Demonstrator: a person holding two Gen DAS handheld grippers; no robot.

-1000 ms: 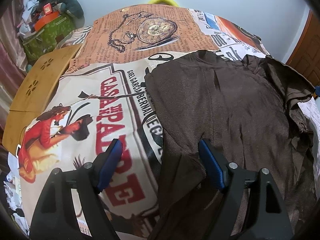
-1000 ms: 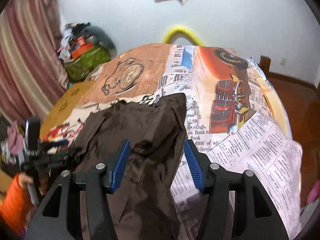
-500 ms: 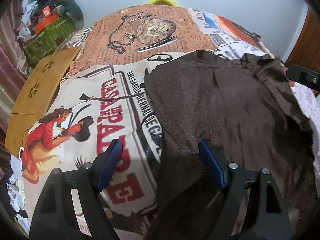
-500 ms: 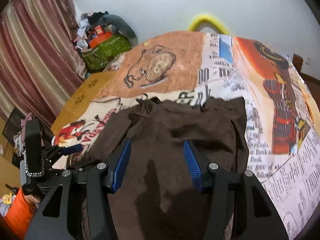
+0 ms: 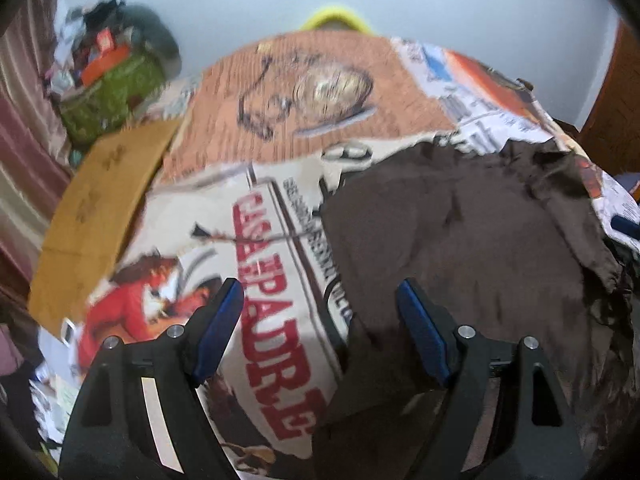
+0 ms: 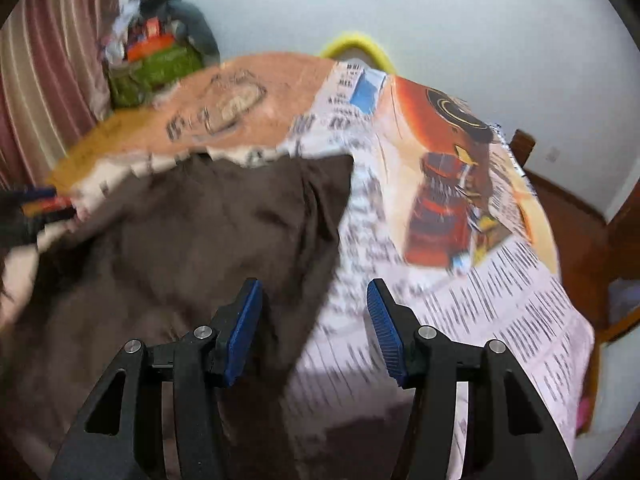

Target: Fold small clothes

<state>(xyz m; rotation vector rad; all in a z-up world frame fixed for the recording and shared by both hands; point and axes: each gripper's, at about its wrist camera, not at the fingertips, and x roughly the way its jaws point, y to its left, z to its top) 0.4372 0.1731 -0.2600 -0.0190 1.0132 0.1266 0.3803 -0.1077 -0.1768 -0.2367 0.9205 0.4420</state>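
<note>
A dark brown garment lies spread on a table covered by a printed cloth. It also shows in the right wrist view. My left gripper is open and empty above the garment's left edge; its right finger hangs over the fabric. My right gripper is open and empty above the garment's right edge, where a flap hangs toward me. The left gripper shows as a blur at the left of the right wrist view. Both views are blurred.
A green bag heaped with clutter stands at the back left, also in the right wrist view. A wooden board lies along the table's left side. A yellow chair back rises behind the table. Striped curtains hang at left.
The right gripper has swung right, from over the garment's middle to its right edge. The left gripper has shifted slightly. The garment lies flatter than a second ago.
</note>
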